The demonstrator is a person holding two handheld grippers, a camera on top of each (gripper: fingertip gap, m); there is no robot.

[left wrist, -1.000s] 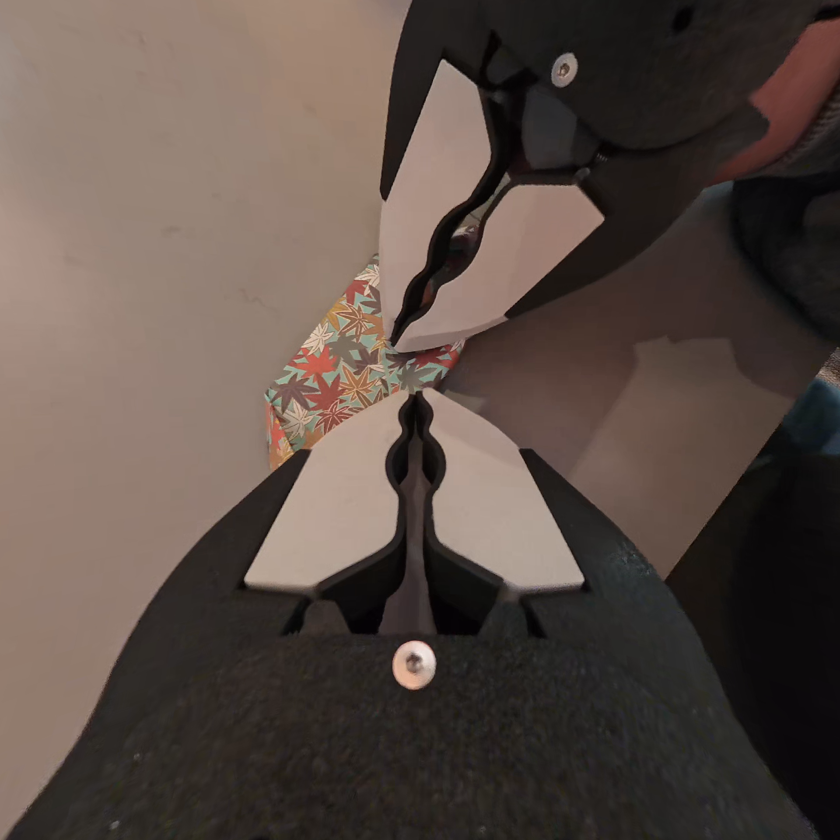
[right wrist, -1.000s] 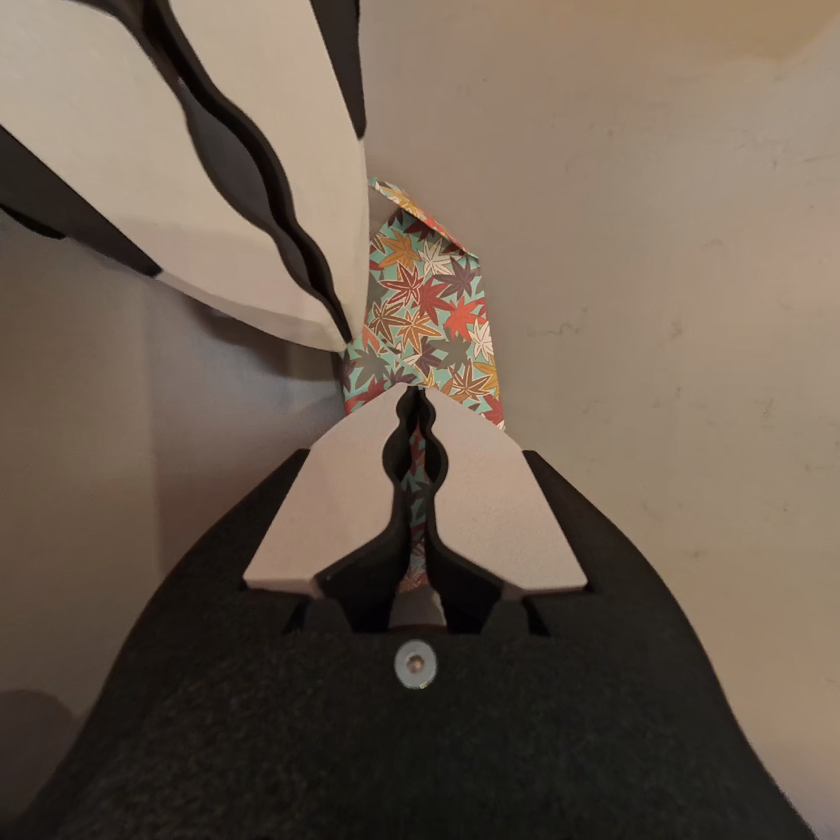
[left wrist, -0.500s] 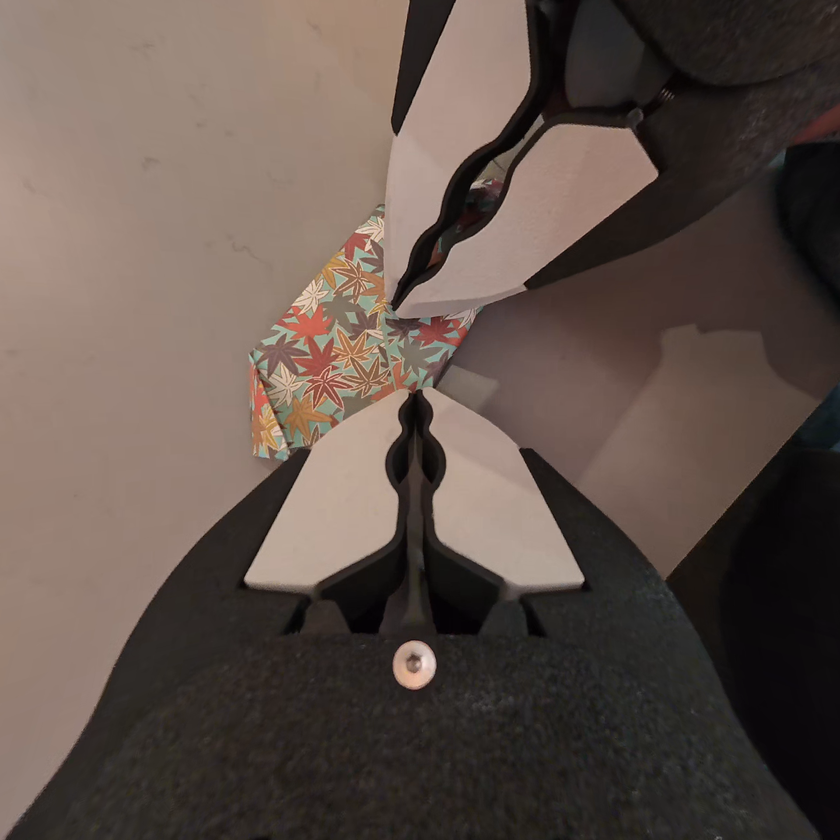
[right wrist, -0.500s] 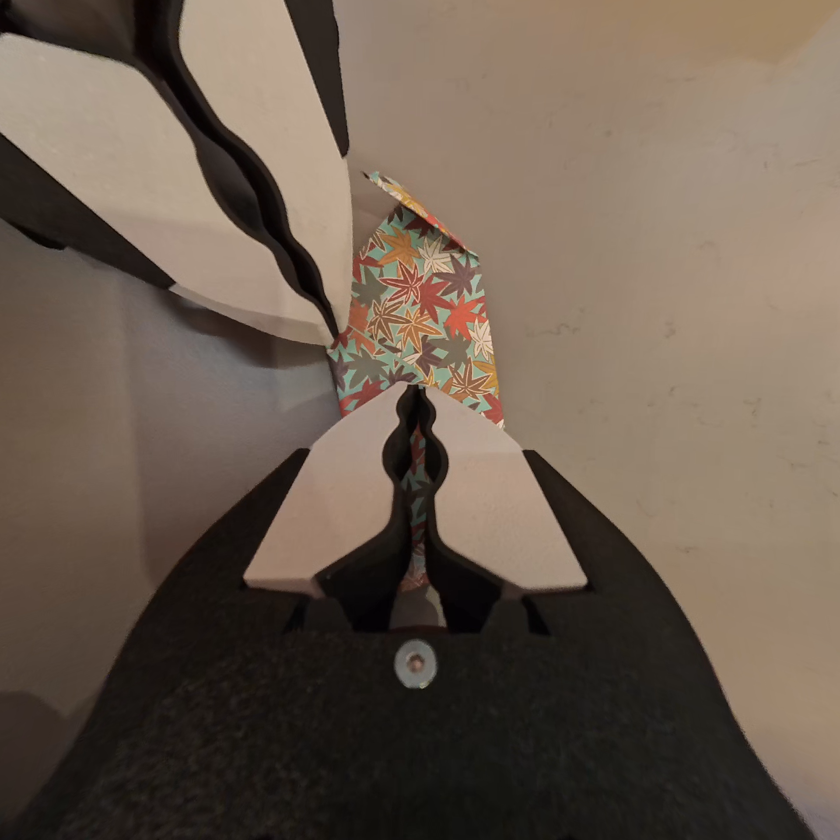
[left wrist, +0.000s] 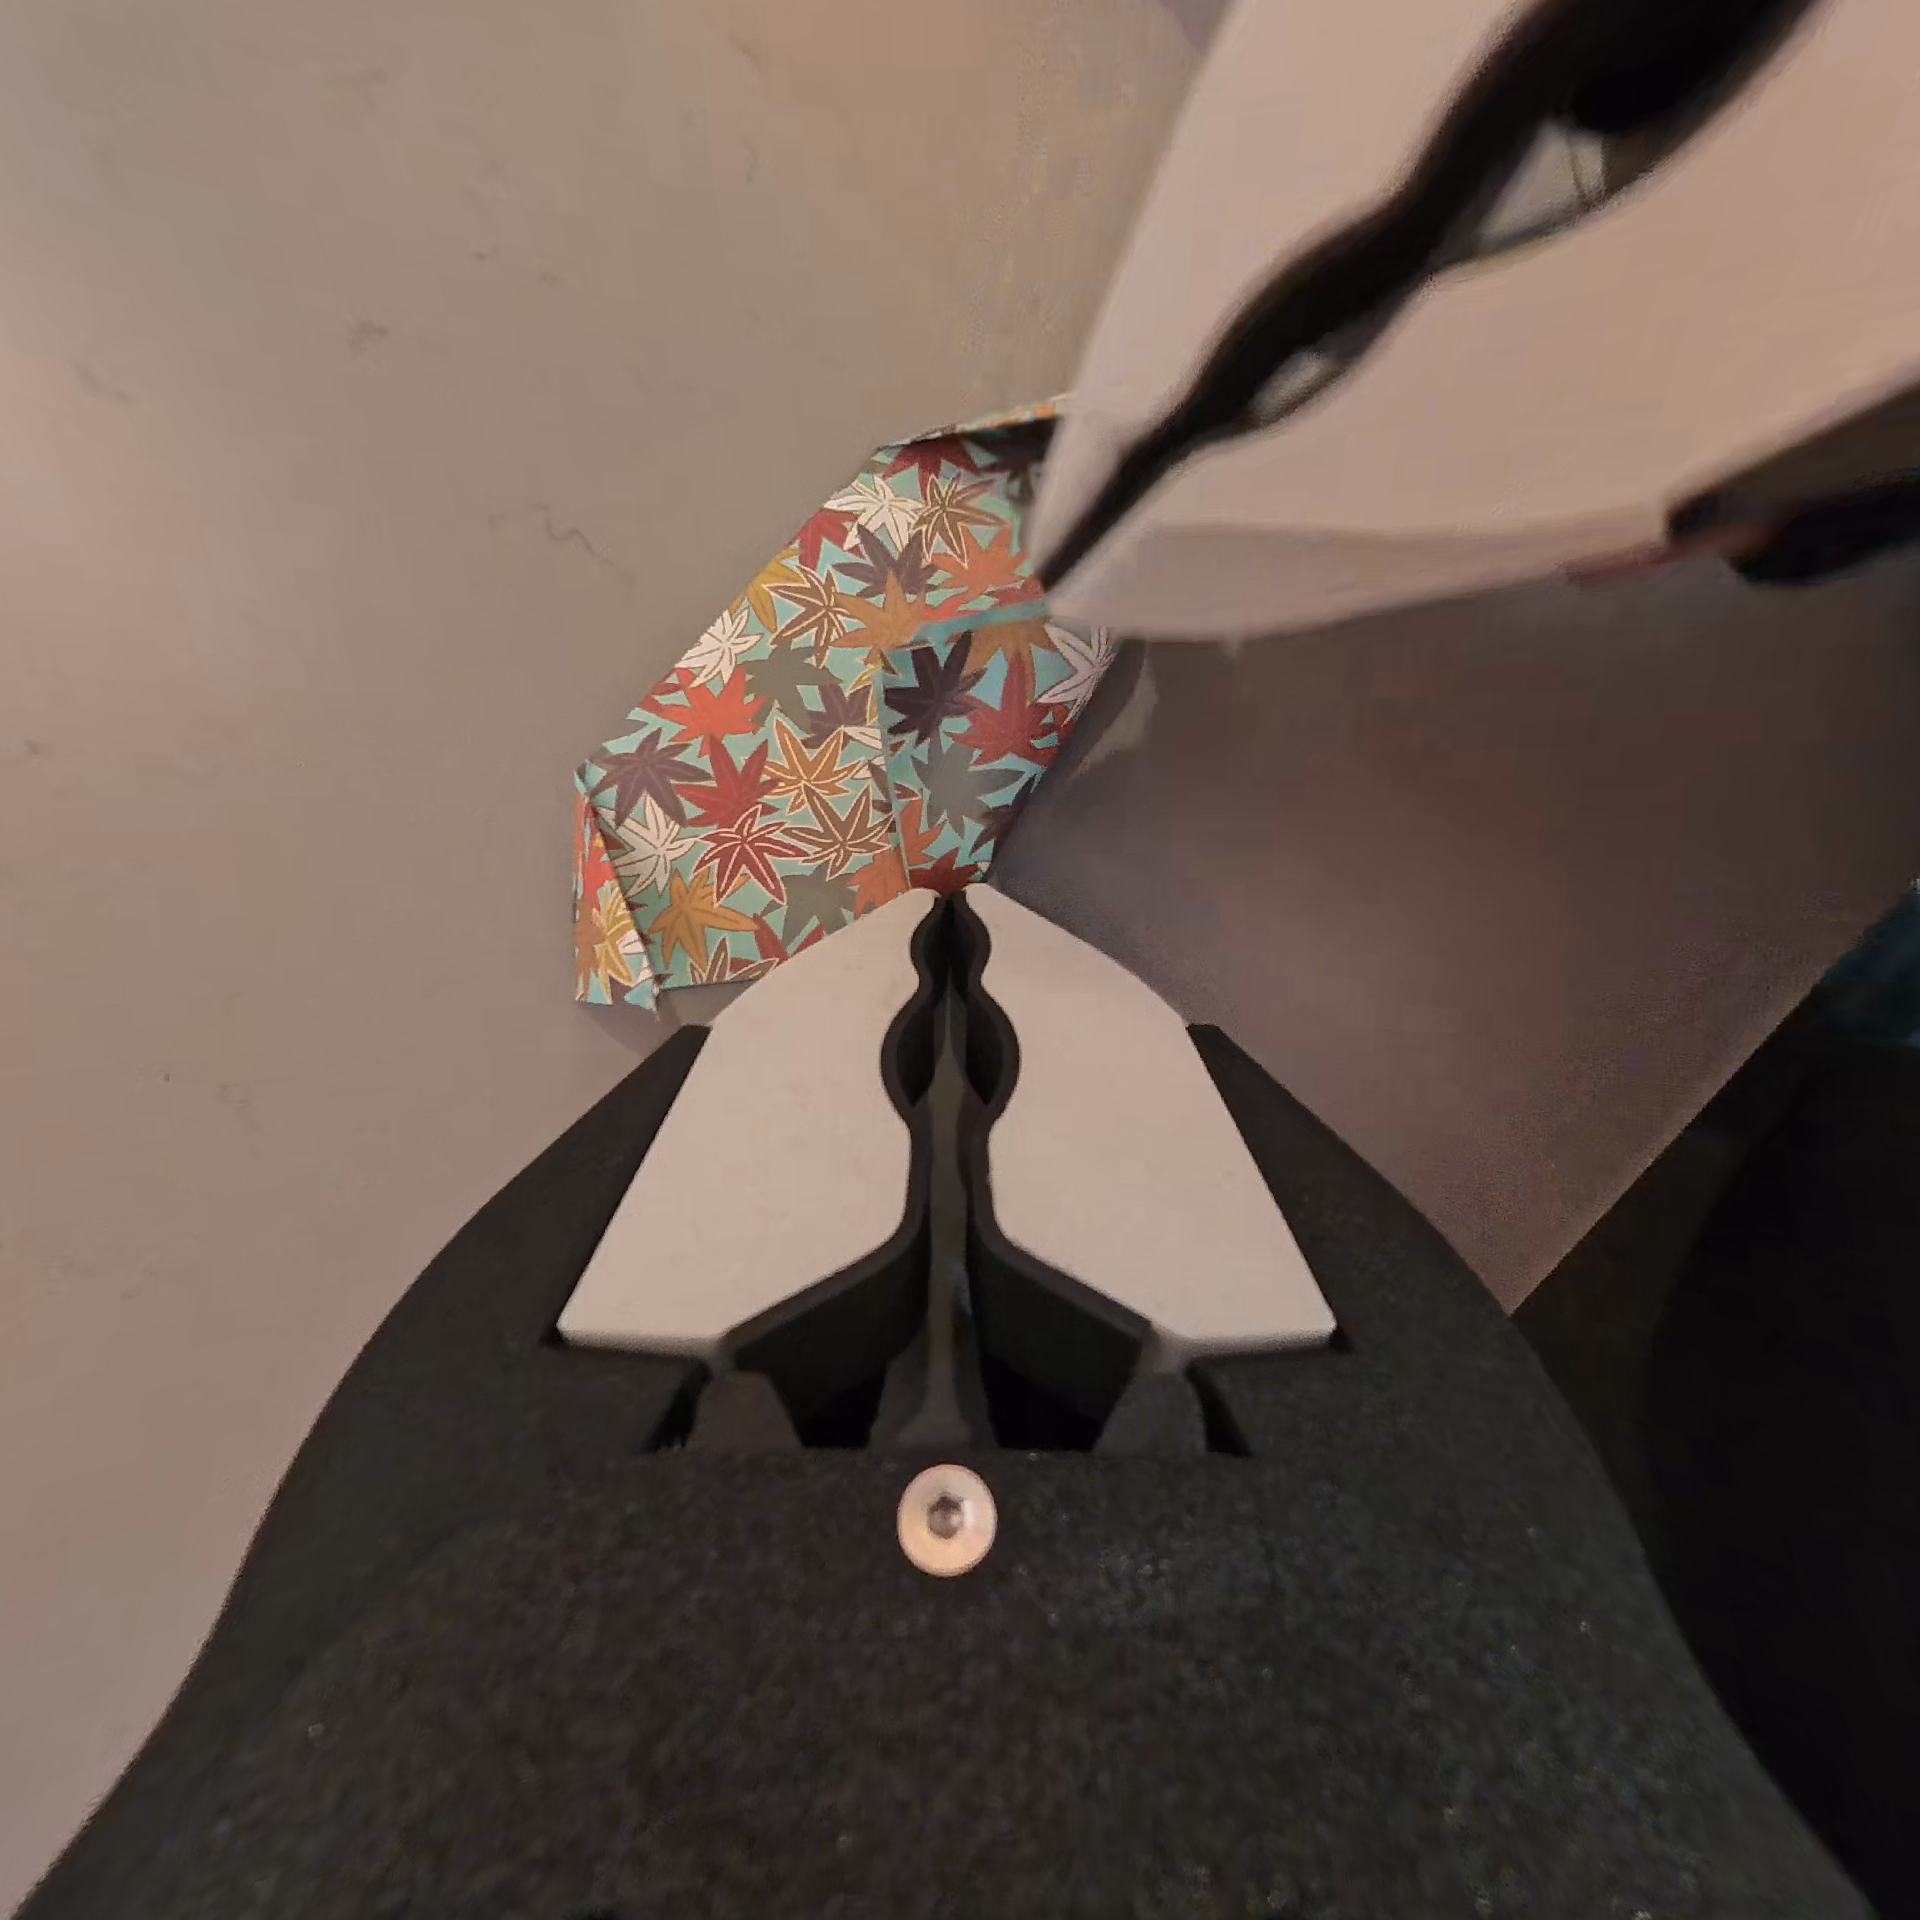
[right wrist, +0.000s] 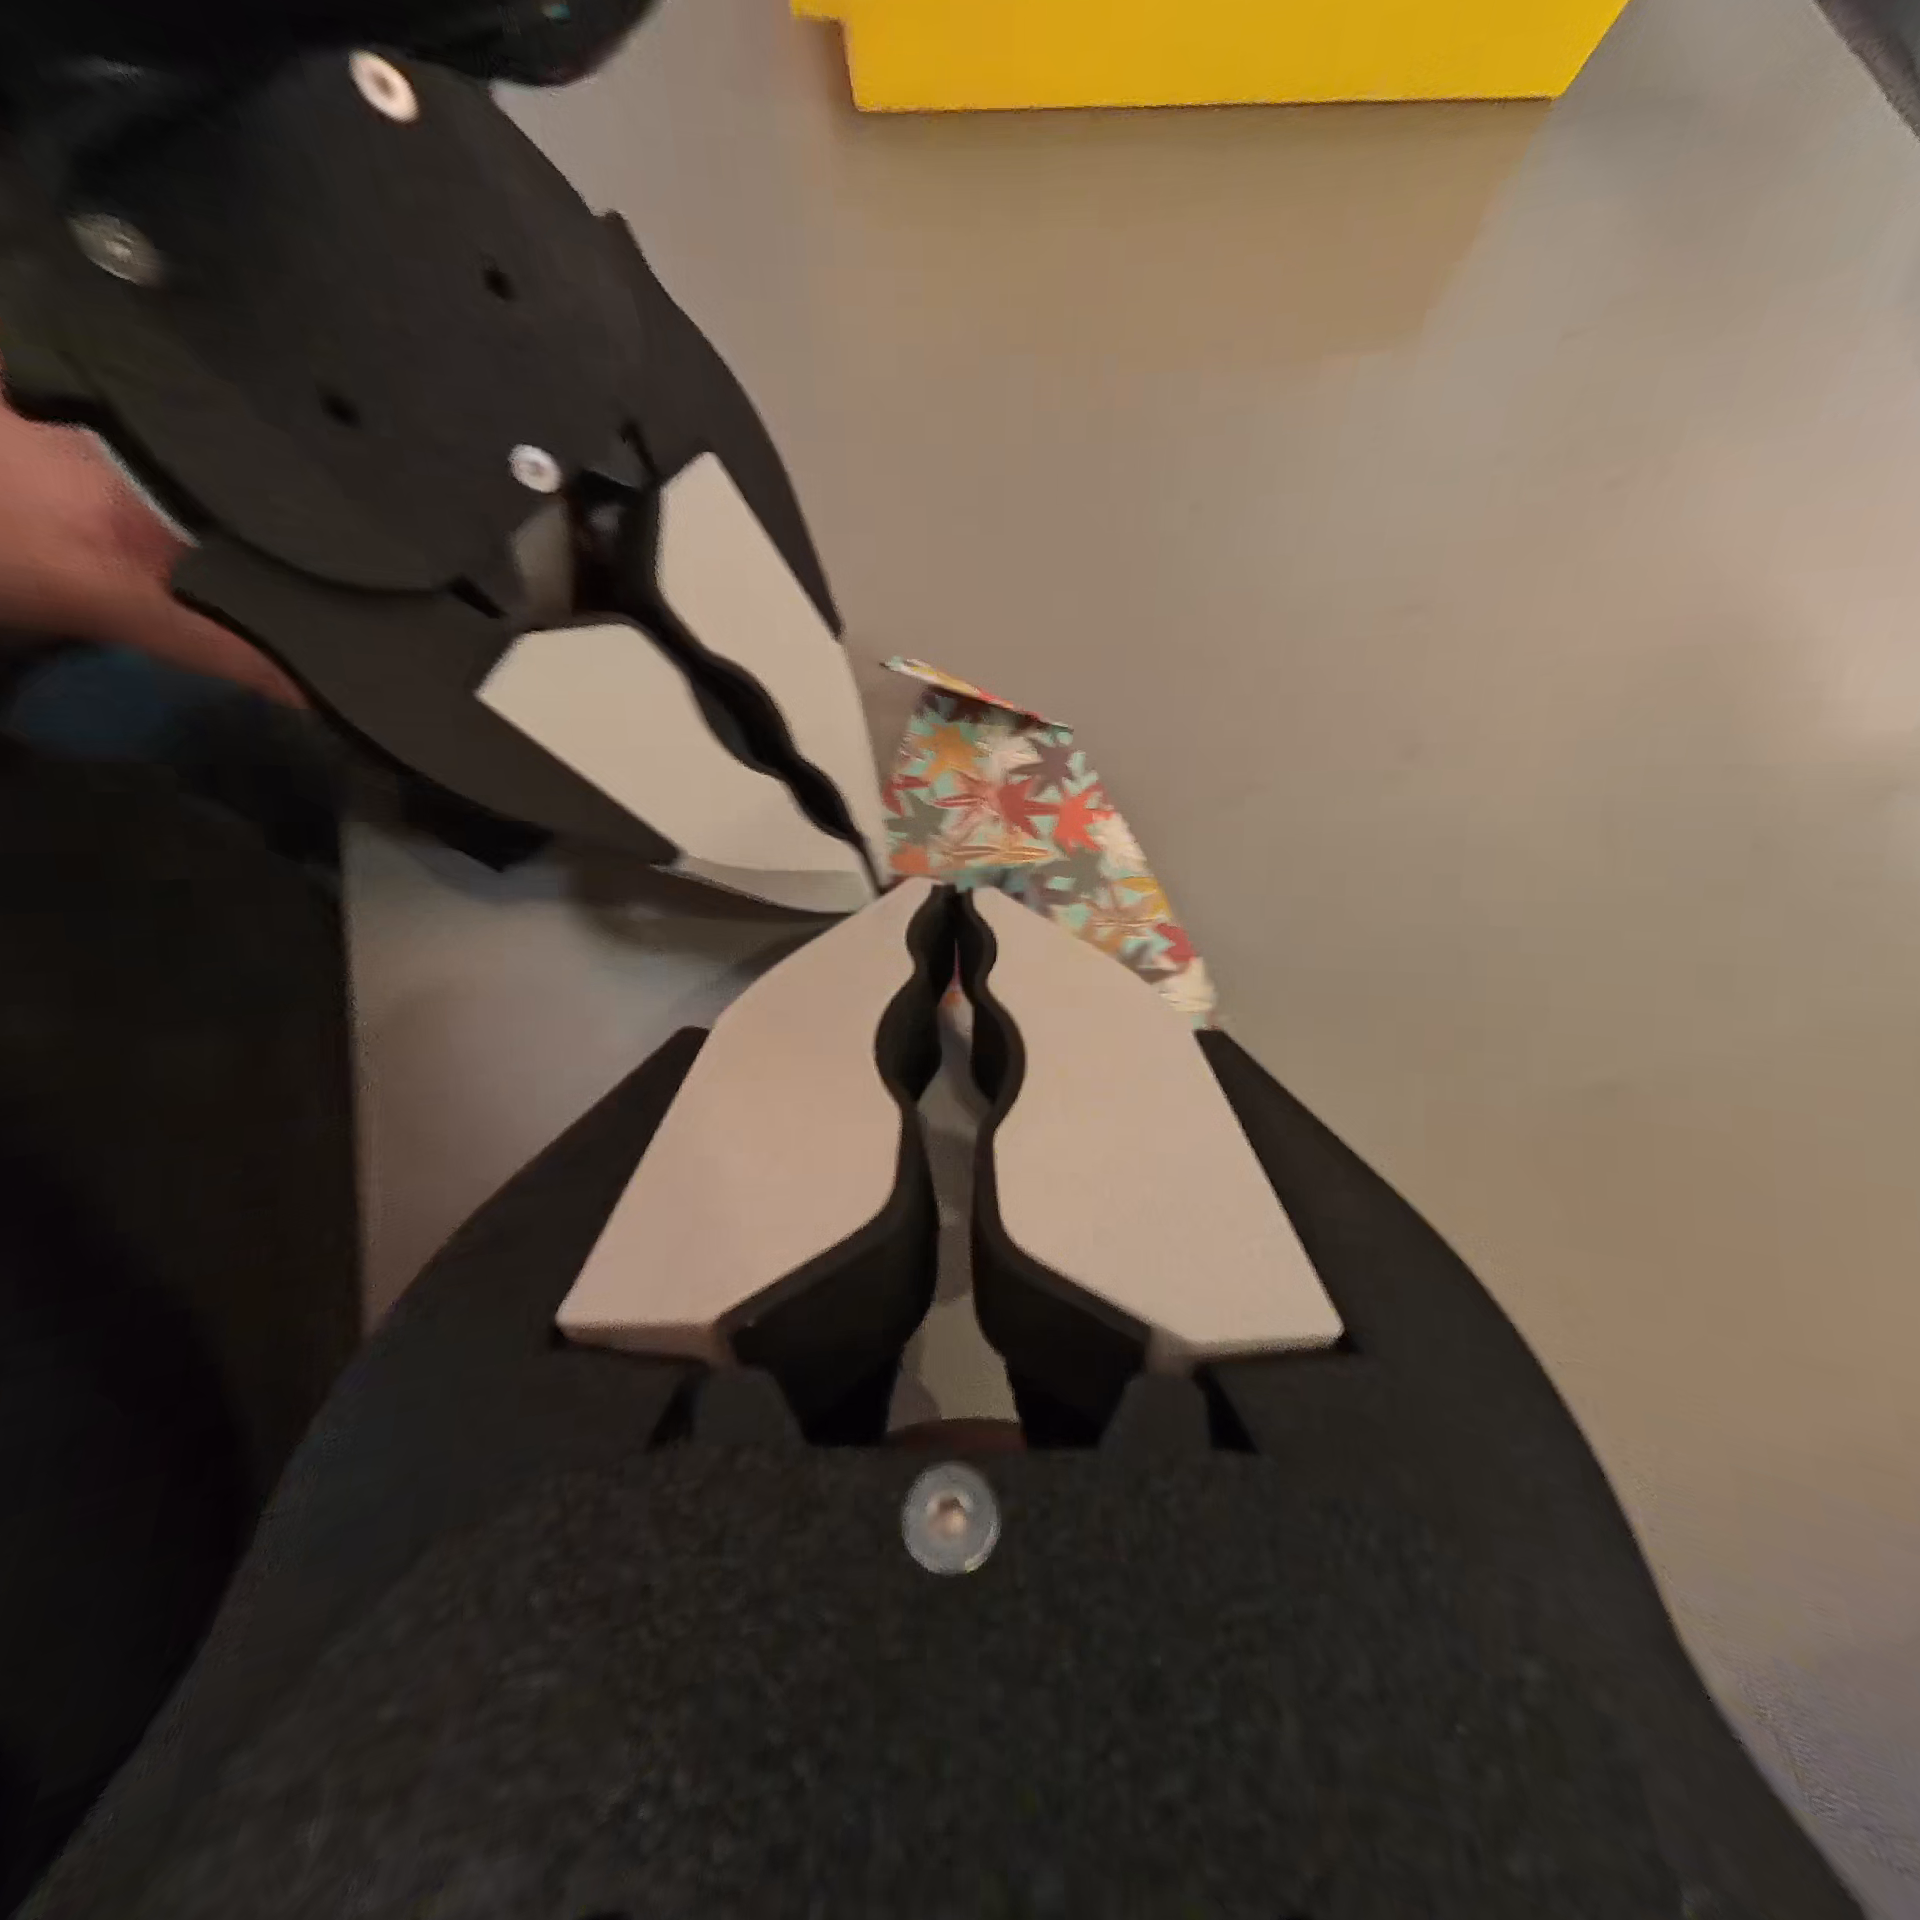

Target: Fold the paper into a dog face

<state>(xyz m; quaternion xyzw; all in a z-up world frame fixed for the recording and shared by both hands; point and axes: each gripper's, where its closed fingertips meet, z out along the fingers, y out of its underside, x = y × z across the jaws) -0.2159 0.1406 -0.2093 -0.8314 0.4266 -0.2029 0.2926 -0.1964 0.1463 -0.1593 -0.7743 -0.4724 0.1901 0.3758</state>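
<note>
The folded paper (left wrist: 821,758), printed with coloured maple leaves, lies on the grey table (left wrist: 312,520), with a flap folded over its right part. My left gripper (left wrist: 945,906) is shut, its tip touching the paper's near corner, with nothing between the fingers. My right gripper (left wrist: 1051,569) is shut at the paper's far right edge. In the right wrist view the paper (right wrist: 997,810) runs under my right gripper (right wrist: 951,899), and a sliver of the pattern shows in the gap between its fingers. The left gripper (right wrist: 875,875) sits tip to tip with it.
A yellow box (right wrist: 1216,52) stands at the far edge of the table (right wrist: 1507,623). A person's hand (right wrist: 62,551) holds the left gripper. A dark area (left wrist: 1766,1351) lies off the table edge at the right. The grippers' ends are close to 6 cm from one another.
The right gripper has tilted up and drawn back, so its view now reaches the yellow box. In the left view it has shifted up and right, uncovering more paper. The left gripper stays shut at the corner.
</note>
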